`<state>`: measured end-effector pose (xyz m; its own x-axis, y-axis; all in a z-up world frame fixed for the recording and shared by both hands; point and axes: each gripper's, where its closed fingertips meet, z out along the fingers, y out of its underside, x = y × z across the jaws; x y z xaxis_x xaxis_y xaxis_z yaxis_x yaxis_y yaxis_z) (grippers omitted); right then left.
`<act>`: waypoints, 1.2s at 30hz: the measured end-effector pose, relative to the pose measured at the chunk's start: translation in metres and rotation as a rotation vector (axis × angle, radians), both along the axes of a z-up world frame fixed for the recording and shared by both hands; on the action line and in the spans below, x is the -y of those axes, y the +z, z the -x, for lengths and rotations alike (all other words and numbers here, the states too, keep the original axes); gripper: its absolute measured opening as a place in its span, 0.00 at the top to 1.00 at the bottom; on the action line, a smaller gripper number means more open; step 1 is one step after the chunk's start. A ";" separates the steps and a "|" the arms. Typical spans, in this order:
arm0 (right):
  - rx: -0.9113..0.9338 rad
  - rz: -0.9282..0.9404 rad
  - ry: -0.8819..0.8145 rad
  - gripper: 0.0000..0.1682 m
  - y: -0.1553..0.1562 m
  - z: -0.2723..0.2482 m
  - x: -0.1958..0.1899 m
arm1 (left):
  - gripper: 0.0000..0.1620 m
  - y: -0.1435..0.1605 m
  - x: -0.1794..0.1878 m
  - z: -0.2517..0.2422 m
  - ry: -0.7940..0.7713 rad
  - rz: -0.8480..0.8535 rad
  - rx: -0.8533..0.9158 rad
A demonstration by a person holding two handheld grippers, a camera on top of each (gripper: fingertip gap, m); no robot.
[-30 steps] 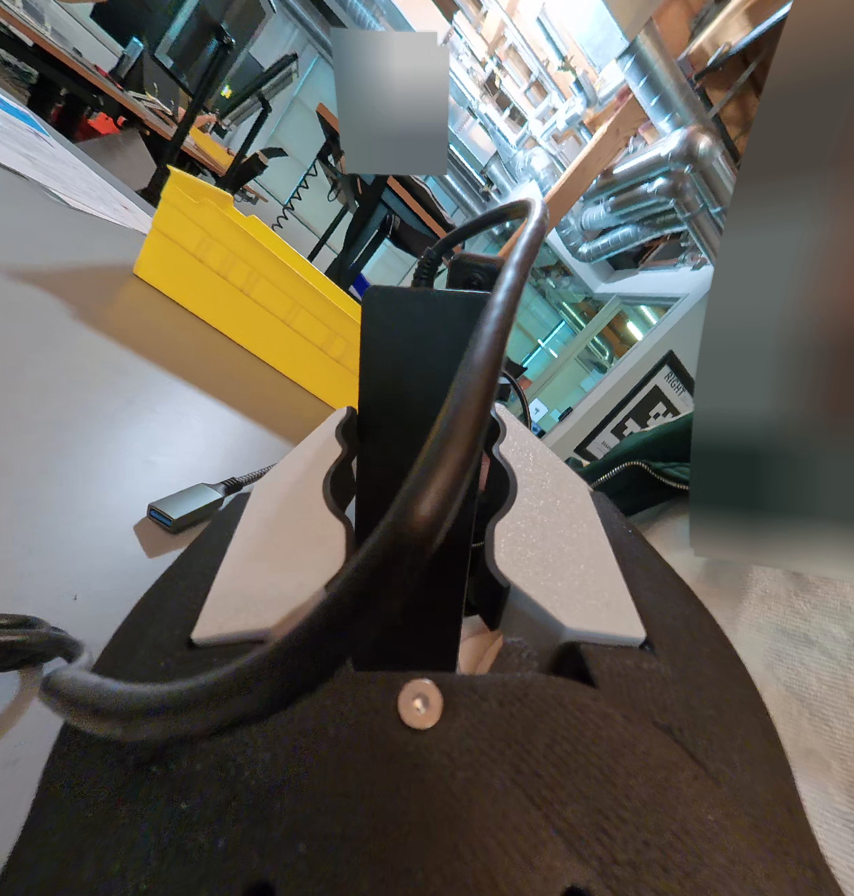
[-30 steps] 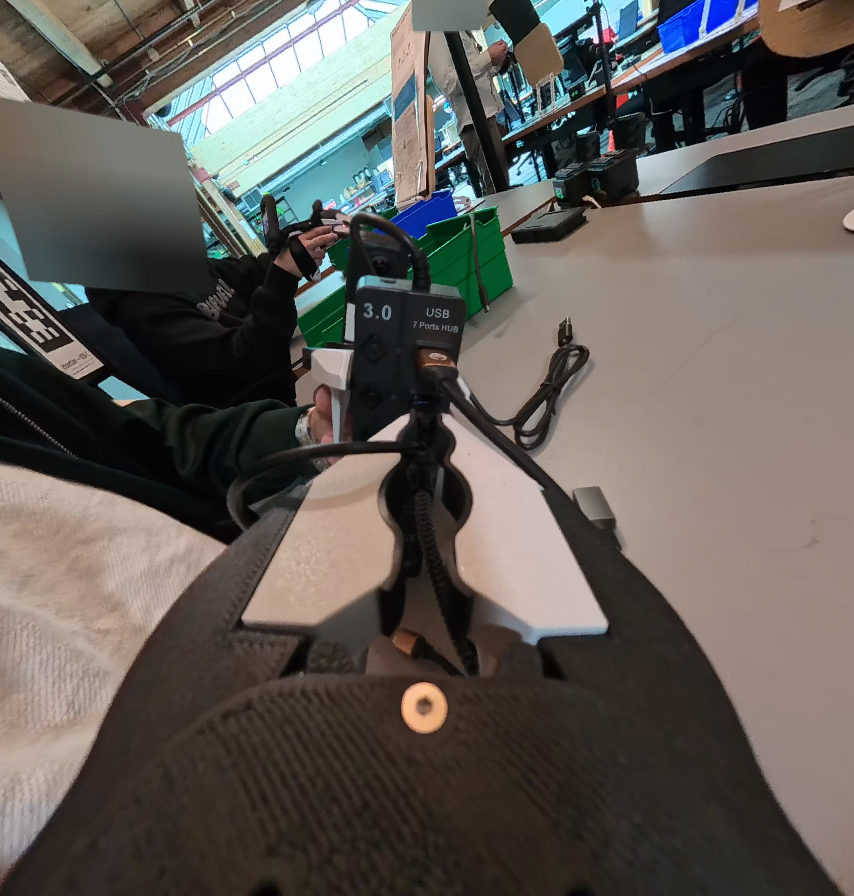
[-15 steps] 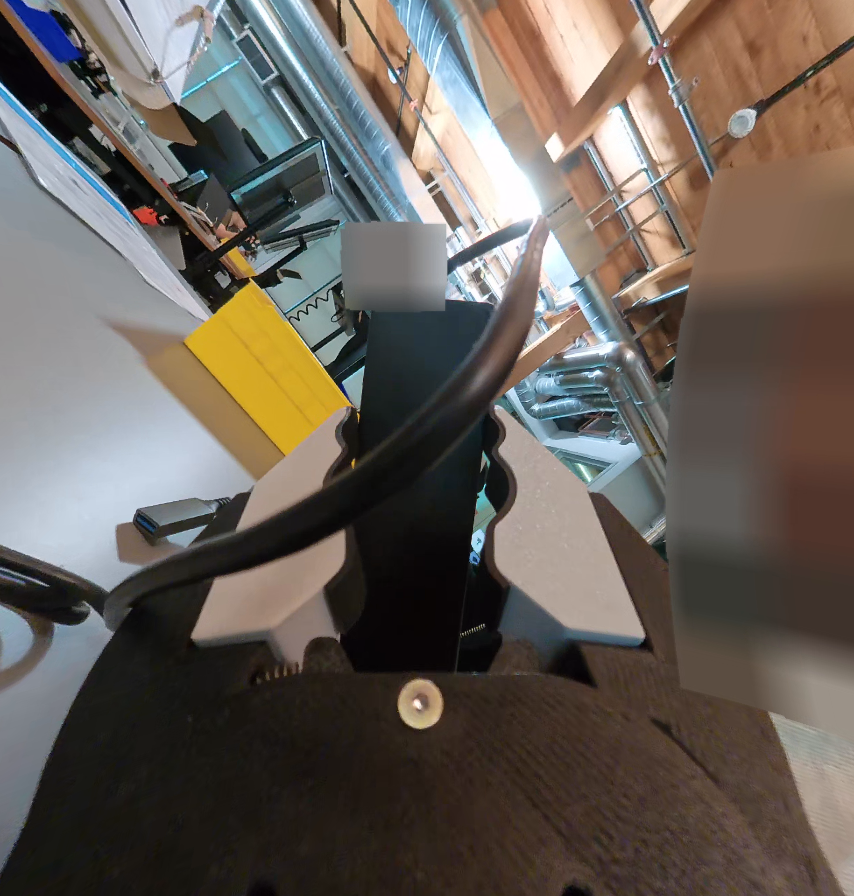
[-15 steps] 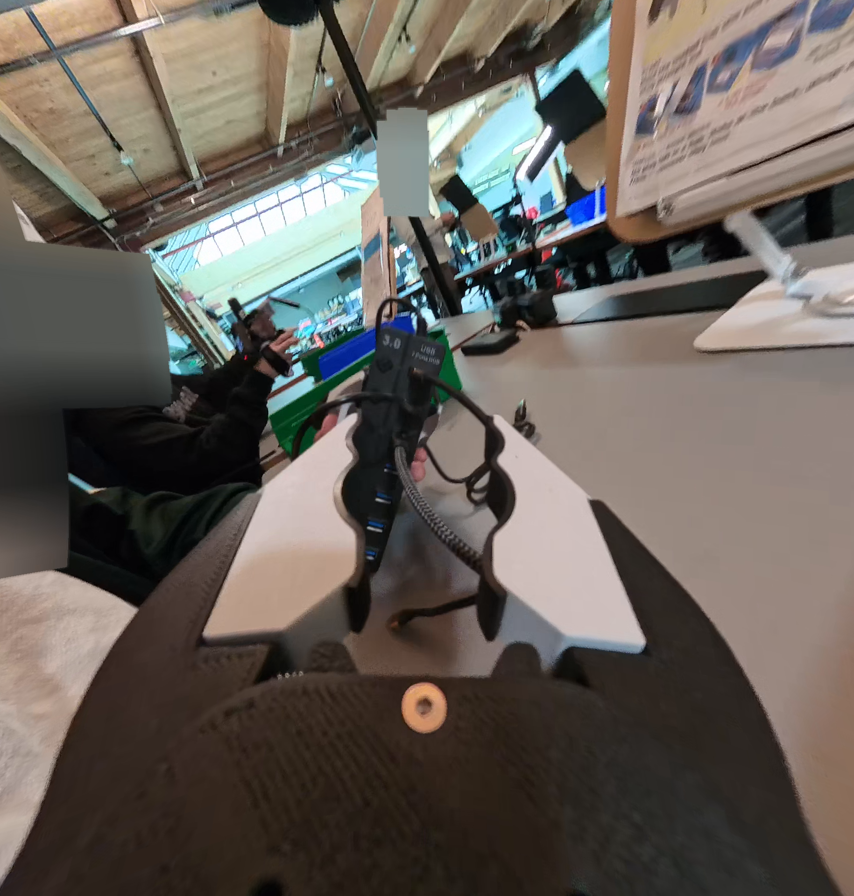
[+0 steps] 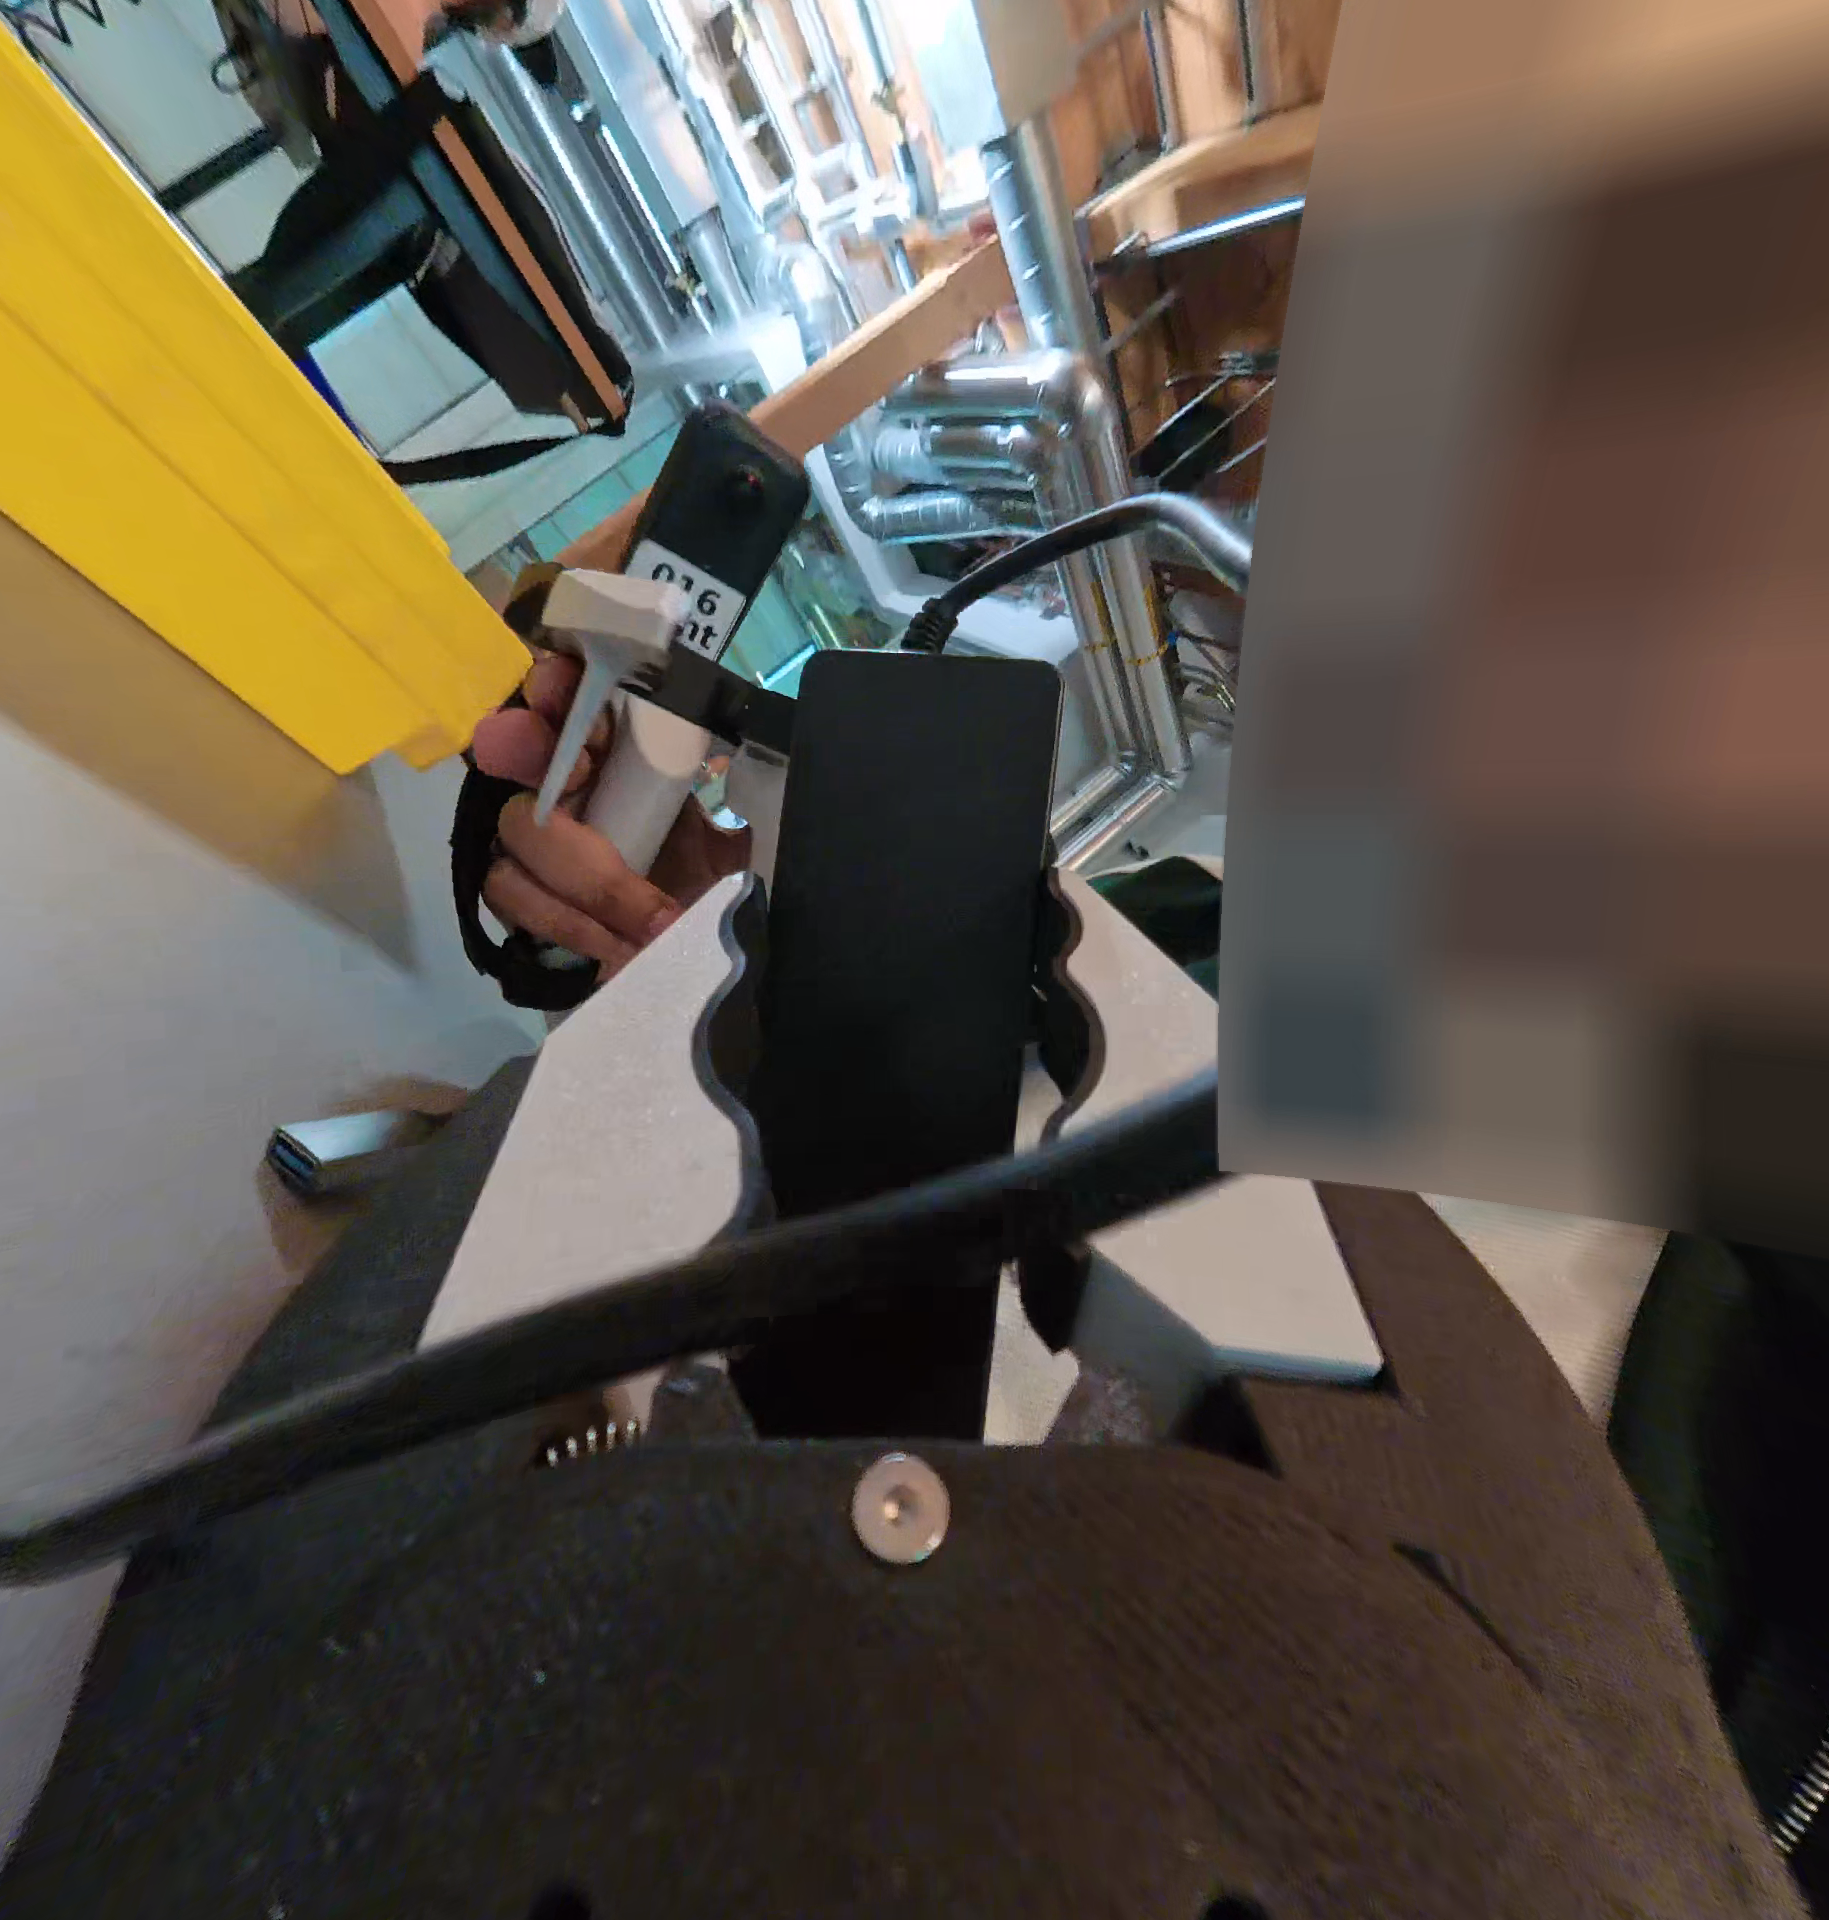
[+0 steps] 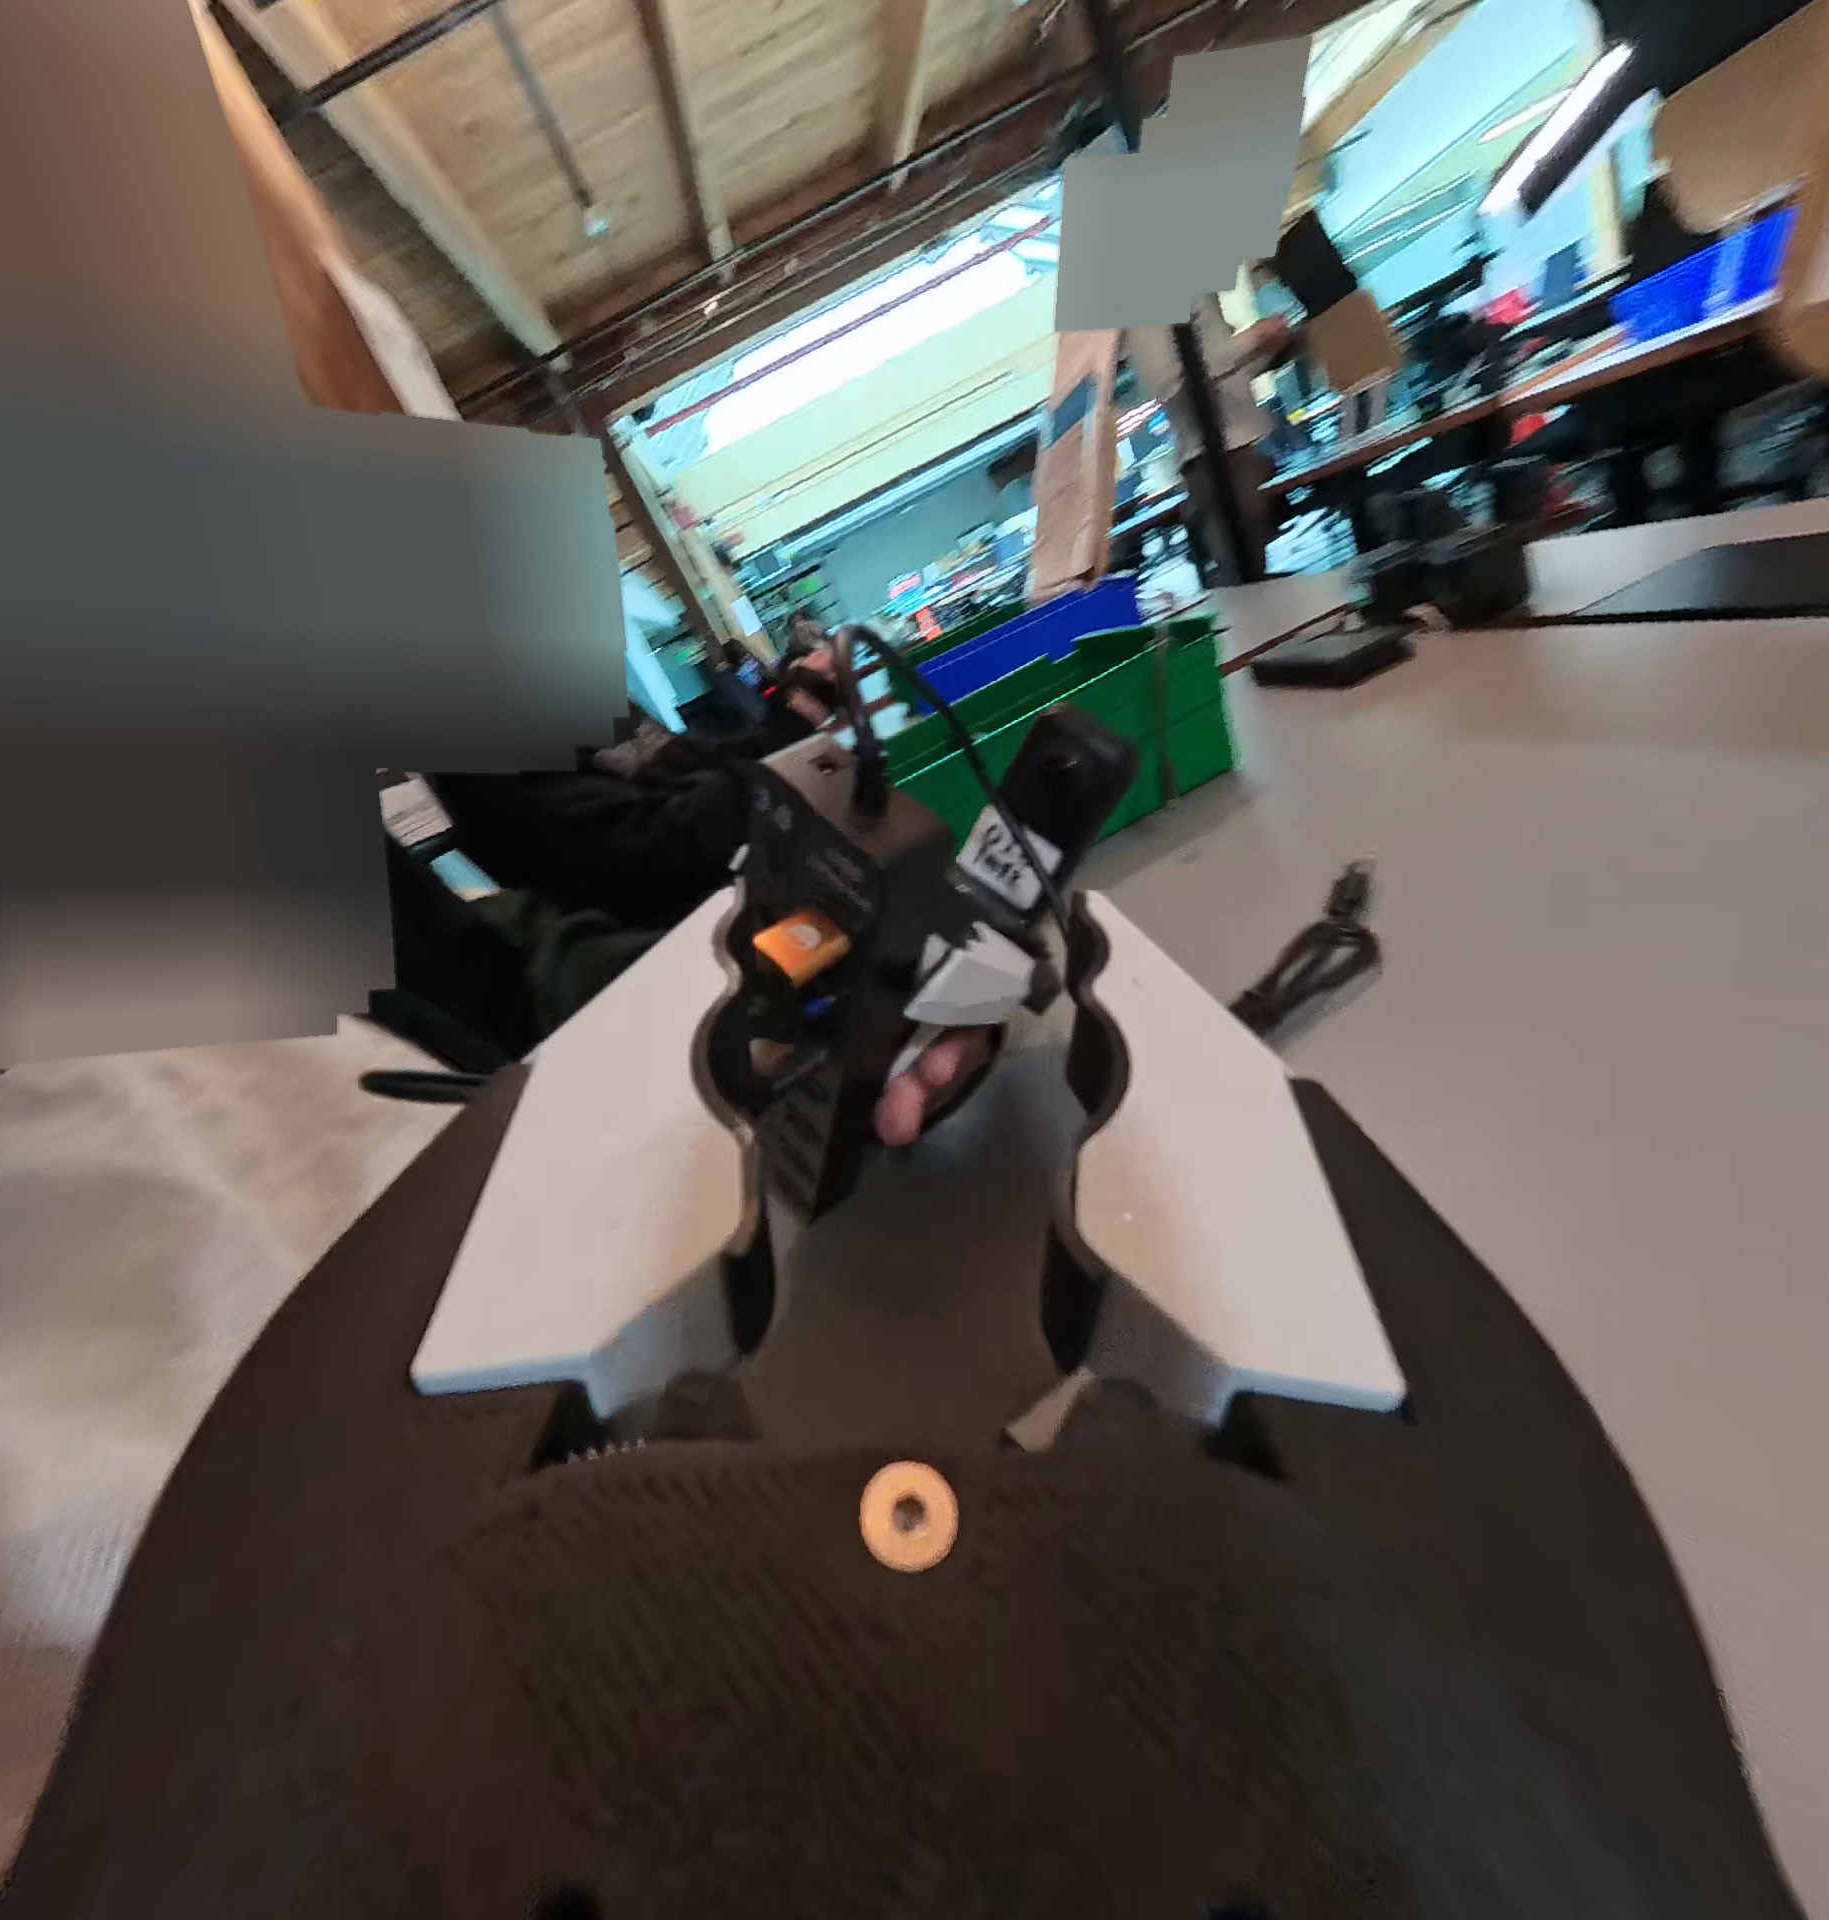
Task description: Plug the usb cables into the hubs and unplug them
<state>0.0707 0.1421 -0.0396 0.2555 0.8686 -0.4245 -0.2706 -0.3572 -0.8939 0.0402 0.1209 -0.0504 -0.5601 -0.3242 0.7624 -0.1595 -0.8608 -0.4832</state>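
Observation:
My left gripper (image 5: 899, 894) is shut on a black USB hub (image 5: 910, 935), held upright above the table with its plain back facing the camera. The hub's thick black cable (image 5: 681, 1320) loops across my fingers. In the right wrist view the same hub (image 6: 816, 862) shows with an orange-tipped plug (image 6: 801, 945) seated in a port. My right gripper (image 6: 905, 925) is open and empty, its fingers wide apart just in front of the hub. A silver USB socket end (image 5: 318, 1148) lies on the table.
A yellow bin (image 5: 162, 468) stands at the left of the grey table (image 5: 110, 1039). A green bin (image 6: 1149, 717) with a blue one behind it sits farther back. A coiled black cable (image 6: 1305, 961) lies on the table to the right. A hand (image 5: 577, 873) holds the right gripper.
My right gripper was shut on the braided cable at the hub, then opened and let it go. Both views have swung; my left gripper has kept the hub.

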 end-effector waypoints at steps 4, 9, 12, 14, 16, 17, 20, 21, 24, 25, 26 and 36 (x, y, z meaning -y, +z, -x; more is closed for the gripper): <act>0.016 0.006 0.129 0.63 -0.006 0.029 0.020 | 0.68 0.000 0.015 -0.004 -0.081 0.020 0.002; -0.051 0.058 0.273 0.78 -0.001 0.037 0.037 | 0.68 0.001 0.031 -0.006 -0.148 0.020 0.000; -0.030 0.047 0.214 0.79 0.003 0.029 0.030 | 0.68 0.002 0.016 -0.008 -0.029 -0.010 -0.008; -0.041 0.020 0.138 0.81 0.009 0.017 0.021 | 0.67 0.000 -0.003 -0.007 0.101 -0.046 -0.031; -0.057 0.006 0.057 0.84 0.012 0.001 0.011 | 0.68 0.001 -0.028 -0.001 0.250 -0.081 -0.041; -0.060 0.004 0.025 0.85 0.012 -0.007 0.007 | 0.69 0.002 -0.040 0.004 0.318 -0.093 -0.045; -0.080 0.021 -0.006 0.85 0.012 -0.020 0.000 | 0.78 0.001 -0.069 0.017 0.480 -0.112 -0.069; -0.092 0.027 -0.016 0.85 0.012 -0.022 -0.002 | 0.81 0.000 -0.076 0.020 0.520 -0.118 -0.078; -0.117 0.059 -0.028 0.85 0.009 -0.027 -0.007 | 0.87 -0.006 -0.088 0.024 0.616 -0.177 -0.135; -0.121 0.068 -0.035 0.85 0.008 -0.028 -0.008 | 0.87 -0.010 -0.090 0.023 0.647 -0.214 -0.169; -0.123 0.074 -0.042 0.85 0.007 -0.029 -0.010 | 0.87 -0.015 -0.093 0.022 0.683 -0.257 -0.211; -0.109 0.116 -0.075 0.85 -0.003 -0.033 -0.017 | 0.61 -0.076 -0.109 0.013 0.768 -0.549 -0.691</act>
